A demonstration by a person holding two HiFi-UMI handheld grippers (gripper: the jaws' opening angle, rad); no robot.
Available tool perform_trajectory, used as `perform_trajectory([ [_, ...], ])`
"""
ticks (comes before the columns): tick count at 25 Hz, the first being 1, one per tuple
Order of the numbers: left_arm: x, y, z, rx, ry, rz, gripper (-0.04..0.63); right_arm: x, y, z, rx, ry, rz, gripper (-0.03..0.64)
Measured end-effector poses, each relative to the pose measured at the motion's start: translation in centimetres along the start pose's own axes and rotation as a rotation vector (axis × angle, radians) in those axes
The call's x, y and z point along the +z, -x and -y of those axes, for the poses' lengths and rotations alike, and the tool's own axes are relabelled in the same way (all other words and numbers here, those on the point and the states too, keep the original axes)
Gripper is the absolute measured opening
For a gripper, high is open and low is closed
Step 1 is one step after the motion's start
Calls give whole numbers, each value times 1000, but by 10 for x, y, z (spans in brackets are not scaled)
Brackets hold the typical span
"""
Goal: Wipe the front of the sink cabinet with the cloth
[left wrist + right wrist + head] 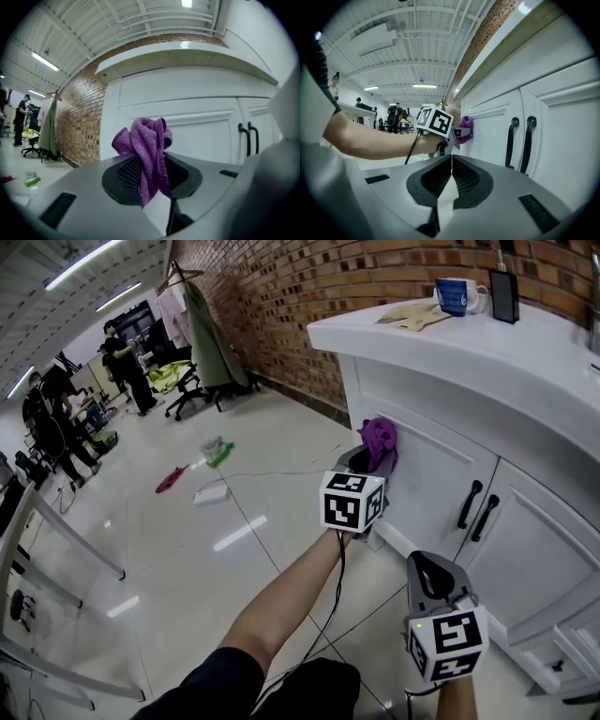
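A: Left gripper (150,176) is clamping the purple terry cloth (146,145), which is bunching up close to the white panelled sink cabinet's left door (427,474); contact unclear. Right gripper (451,176) is idling, jaws together, empty.

B: Judging: cloth needs pressing flat, sweeping in overlapping passes, skirting the black bar handles (476,510).

A: Containers: blue mug (457,294) is sitting on the countertop, contents unseen.

No lettering is legible; print on the blue mug (457,294) is too small.
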State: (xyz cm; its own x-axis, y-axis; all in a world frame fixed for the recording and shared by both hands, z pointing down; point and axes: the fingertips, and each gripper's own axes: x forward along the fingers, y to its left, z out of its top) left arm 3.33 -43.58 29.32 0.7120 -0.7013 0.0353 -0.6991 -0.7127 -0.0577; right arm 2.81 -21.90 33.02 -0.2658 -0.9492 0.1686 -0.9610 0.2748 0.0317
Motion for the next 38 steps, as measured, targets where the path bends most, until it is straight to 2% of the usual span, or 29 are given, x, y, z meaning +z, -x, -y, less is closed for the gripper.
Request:
perform_trajectory([
  [5, 4, 9, 64, -130, -68, -25, 109, -6, 6, 9, -24, -8, -15, 3],
  [10, 11, 24, 145, -336, -167, -48, 109, -11, 11, 28, -93, -39, -17, 2],
  [13, 21, 32, 175, -411, -202, -40, 107, -15, 11, 29, -108, -37, -29, 2],
  [18, 26, 53, 189, -474, -215, -53, 100, -22, 10, 27, -125, -26, -53, 3],
  [21, 29, 64, 193, -508, -182, -44, 98, -23, 12, 34, -142, -34, -54, 3],
  [26, 31, 80, 212, -626, -143, -19, 94, -25, 5, 42, -153, -50, -44, 2],
  [33, 18, 53, 192, -584, -70, -22, 94, -36, 3, 53, -176, -43, -62, 3],
  [38, 1, 32, 157, -464, -74, -34, 94, -33, 1, 57, -156, -37, -35, 2],
])
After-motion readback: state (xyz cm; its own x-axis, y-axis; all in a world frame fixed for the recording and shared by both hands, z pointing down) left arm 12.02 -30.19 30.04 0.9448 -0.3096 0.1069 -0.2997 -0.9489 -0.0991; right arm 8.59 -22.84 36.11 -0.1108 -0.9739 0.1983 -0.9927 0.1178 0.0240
